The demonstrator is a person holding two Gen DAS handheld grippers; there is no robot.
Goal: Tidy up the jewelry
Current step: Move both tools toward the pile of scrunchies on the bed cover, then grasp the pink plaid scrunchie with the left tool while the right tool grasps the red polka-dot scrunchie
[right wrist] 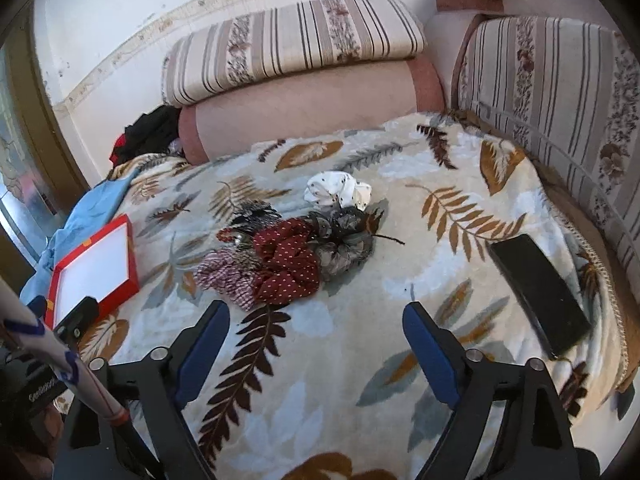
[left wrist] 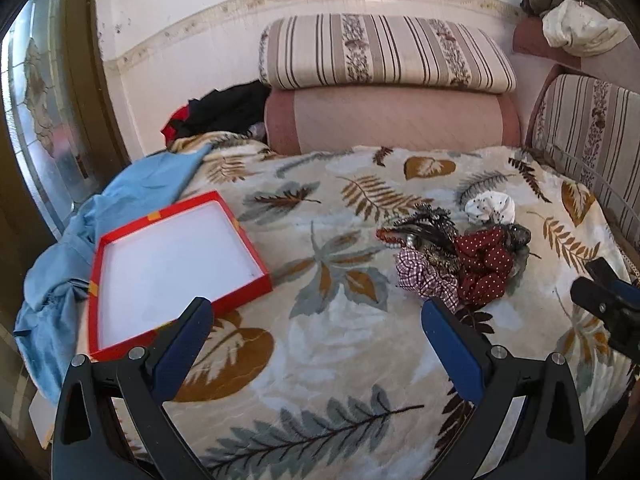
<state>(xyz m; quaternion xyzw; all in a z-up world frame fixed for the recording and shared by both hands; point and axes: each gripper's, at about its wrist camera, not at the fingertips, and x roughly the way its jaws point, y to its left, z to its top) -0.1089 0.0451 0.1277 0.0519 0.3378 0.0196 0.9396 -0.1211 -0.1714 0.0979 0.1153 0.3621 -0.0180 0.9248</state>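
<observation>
Two wide-open grippers above a leaf-print blanket, a heap of hair accessories and a red box ahead.

Nearest the lens, the left gripper (left wrist: 316, 312) has its jaws spread with only blanket (left wrist: 328, 360) between them; the right gripper (right wrist: 316, 316) is likewise parted and holds nothing. Only the right wrist view shows the flat black case (right wrist: 540, 292) lying near the blanket's right edge. The left view shows the whole shallow red box (left wrist: 176, 272), empty and white inside, beside blue cloth (left wrist: 80, 240); in the other view the left gripper cuts off its corner. The accessory pile (right wrist: 288, 256), well apart from the box, has scrunchies on top, dark clips and beads hard to make out. Striped cushions (left wrist: 384, 52) stand behind.
</observation>
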